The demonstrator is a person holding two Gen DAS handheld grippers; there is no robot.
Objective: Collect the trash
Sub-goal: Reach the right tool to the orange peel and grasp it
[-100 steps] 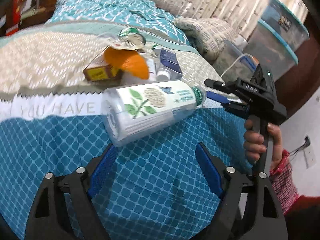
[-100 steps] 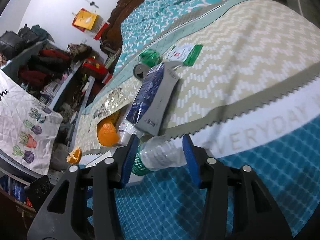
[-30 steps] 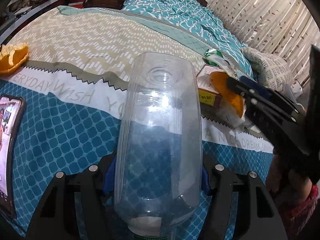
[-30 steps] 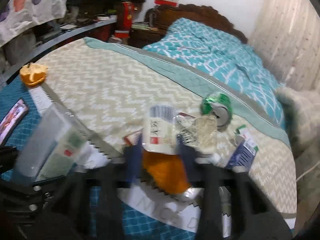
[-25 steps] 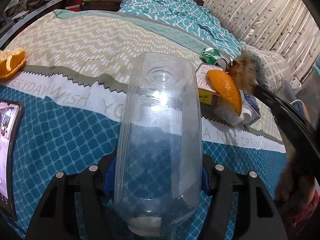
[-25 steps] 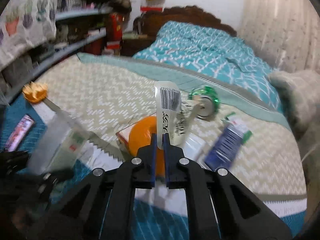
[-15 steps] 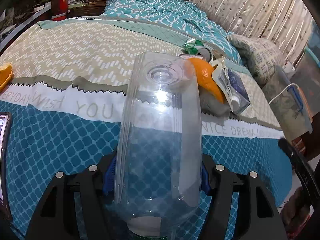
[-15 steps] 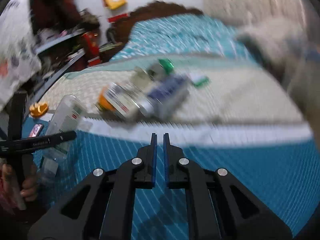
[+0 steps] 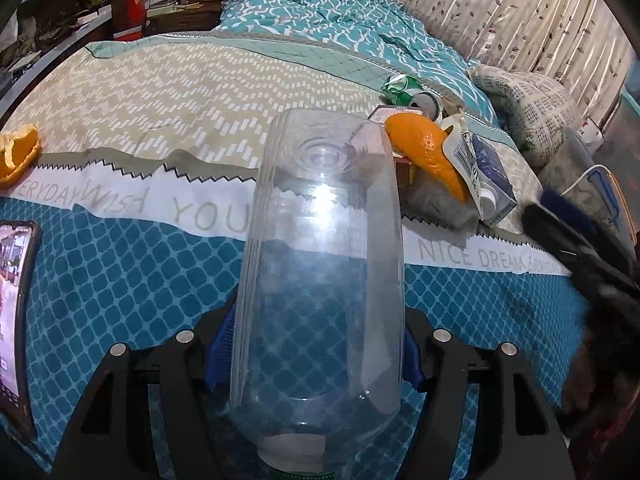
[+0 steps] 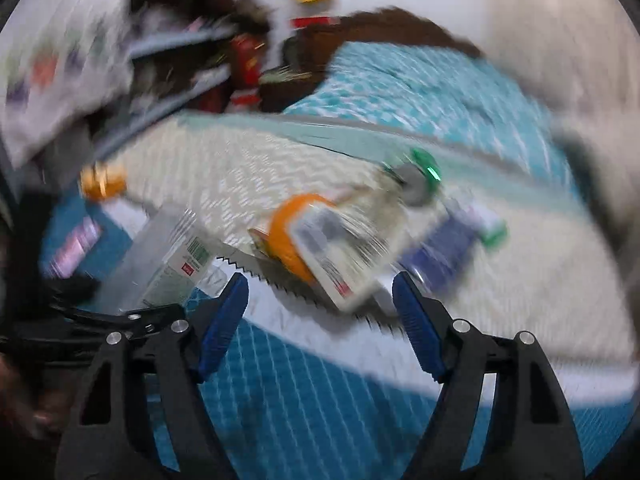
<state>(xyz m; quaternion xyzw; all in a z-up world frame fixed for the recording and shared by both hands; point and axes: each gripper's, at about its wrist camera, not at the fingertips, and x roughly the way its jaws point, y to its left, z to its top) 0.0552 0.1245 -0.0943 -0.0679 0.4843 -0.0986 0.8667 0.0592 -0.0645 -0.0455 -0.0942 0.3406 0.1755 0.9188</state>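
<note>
1. Since half a second ago the right claw (image 10: 320,320) went from pinched shut to spread wide, jaws opening, nothing between them; its view swung back to the trash pile.
2. Left claw (image 9: 316,356) clamps the clear plastic bottle (image 9: 320,260), base pointing away, over the blue part of the bed (image 9: 120,272).
3. Open bedspread left of the pile; phone (image 9: 16,320) at the left edge.
4. Left view is sharp: orange peel (image 9: 428,148), wrapper (image 9: 460,152), blue carton (image 9: 492,172), green can (image 9: 408,92). Right view is blurred but shows the bottle's label.
5. Both claws tilt downward; right claw's blurred tip is at the left view's right edge.
</note>
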